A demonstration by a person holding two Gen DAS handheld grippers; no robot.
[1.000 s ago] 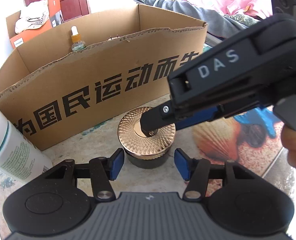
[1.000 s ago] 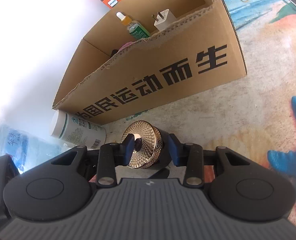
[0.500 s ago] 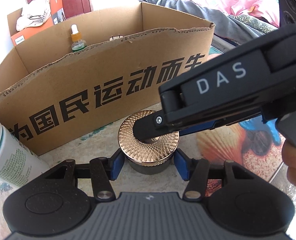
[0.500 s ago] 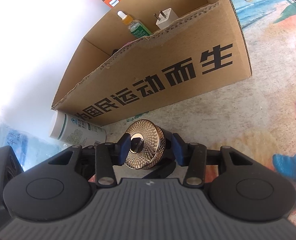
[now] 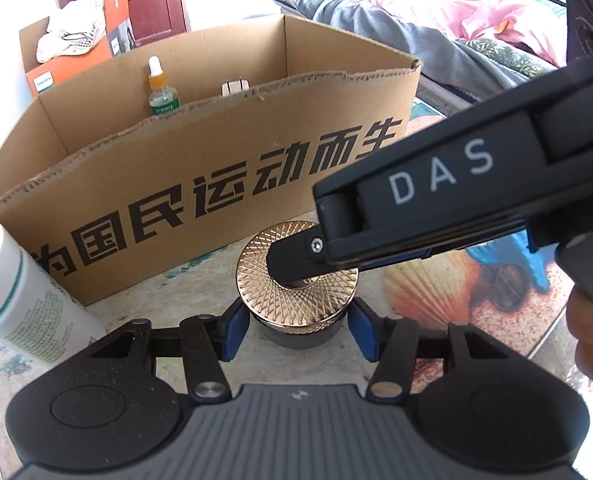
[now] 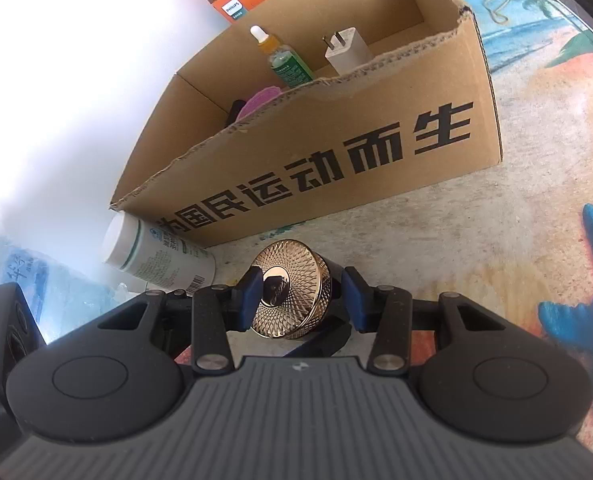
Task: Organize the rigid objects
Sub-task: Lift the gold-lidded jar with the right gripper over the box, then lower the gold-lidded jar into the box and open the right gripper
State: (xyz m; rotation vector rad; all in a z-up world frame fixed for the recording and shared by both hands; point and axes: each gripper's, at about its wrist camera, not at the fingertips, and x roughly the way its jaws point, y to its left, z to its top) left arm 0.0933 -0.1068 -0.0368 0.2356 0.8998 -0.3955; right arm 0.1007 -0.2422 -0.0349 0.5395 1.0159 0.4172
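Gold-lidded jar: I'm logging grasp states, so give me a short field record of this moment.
object: gold-lidded jar, upright on the table
left gripper: open, pads flank the jar's dark base
right gripper: open, above the lid
container: cardboard box behind the jar
box contents: dropper bottle, charger plug
nearby: white bottle lying by the box

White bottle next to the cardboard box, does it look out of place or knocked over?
Yes. The white bottle lies on its side against the cardboard box, outside it, while the dropper bottle stands upright inside.
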